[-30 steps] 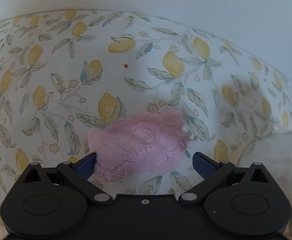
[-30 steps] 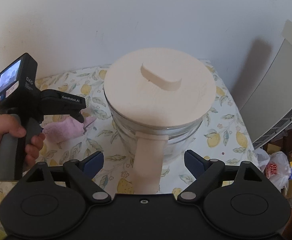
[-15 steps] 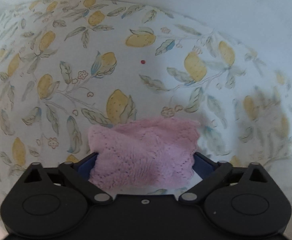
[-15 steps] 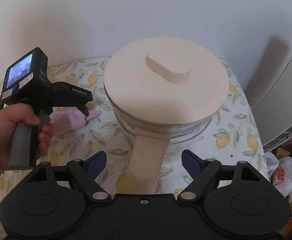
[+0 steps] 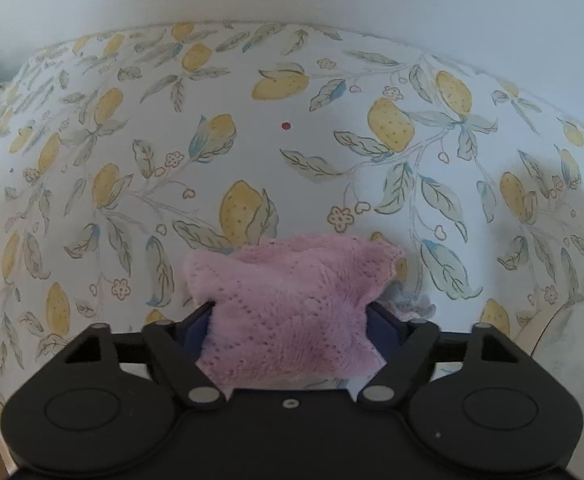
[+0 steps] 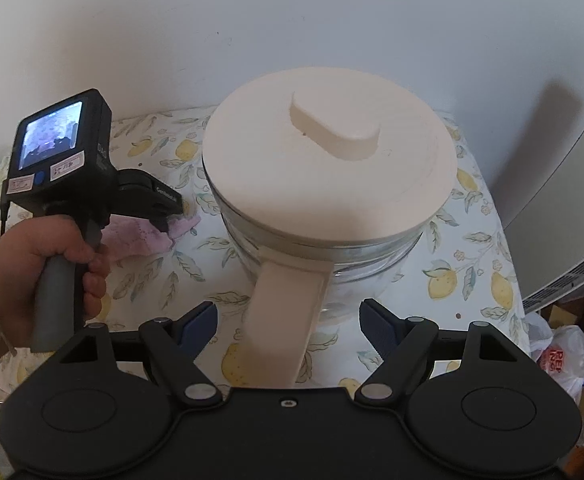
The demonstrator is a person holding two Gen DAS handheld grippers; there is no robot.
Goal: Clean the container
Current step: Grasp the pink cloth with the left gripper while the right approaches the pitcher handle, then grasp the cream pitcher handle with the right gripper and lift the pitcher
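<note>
From the left wrist view, the left gripper is pinching a pink cloth between its blue pads, the fabric bunching up in the narrowed gap and hiding most of the pads. Only this view shows that grasp closely; the container appears there merely as a pale sliver at the lower right edge. The right wrist view is giving what the other lacks: the right gripper is standing spread wide, its blue pads lying apart on either side of the cream handle and touching nothing. That handle is belonging to the container, a clear glass bowl sitting upright on the table, closed by a round cream lid with a raised grip on top. To its left, a hand is holding the left gripper's grey handle, with bangles at the wrist and a small lit screen on the device; the pink cloth is lying low against the tablecloth just beside the bowl. The tablecloth, white with lemons and leaves, is covering the table and carrying a small red dot. Behind is running a plain white wall. At the far right a grey appliance is standing, with bags and packets crowding below it.
</note>
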